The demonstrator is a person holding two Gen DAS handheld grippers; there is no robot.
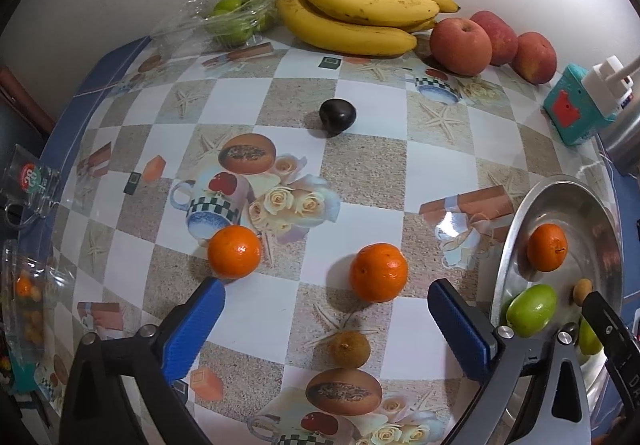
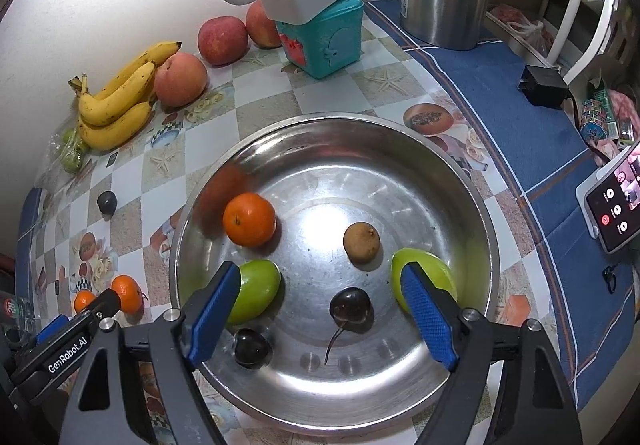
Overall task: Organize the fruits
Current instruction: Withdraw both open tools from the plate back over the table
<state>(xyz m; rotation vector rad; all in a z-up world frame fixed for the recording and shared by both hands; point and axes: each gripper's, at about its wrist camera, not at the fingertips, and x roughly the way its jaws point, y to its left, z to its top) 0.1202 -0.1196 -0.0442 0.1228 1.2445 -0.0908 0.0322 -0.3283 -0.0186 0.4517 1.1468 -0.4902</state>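
Both claws look the same: black frames, textured blue pads (image 2: 428, 319), shiny silver screws at the pivots. The left claw (image 2: 76, 319) has white "GenRobot.AI" lettering.

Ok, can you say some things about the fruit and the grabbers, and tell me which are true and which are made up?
1. One orange sits in the metal bowl. True.
2. The bananas are in the bowl. False: they lie on the table by the wall.
3. The right gripper squeezes a green fruit. False: its jaws stand open, holding nothing.
4. Two oranges lie on the table in front of the left gripper. True.
5. The left gripper is shut. False: it is wide open.
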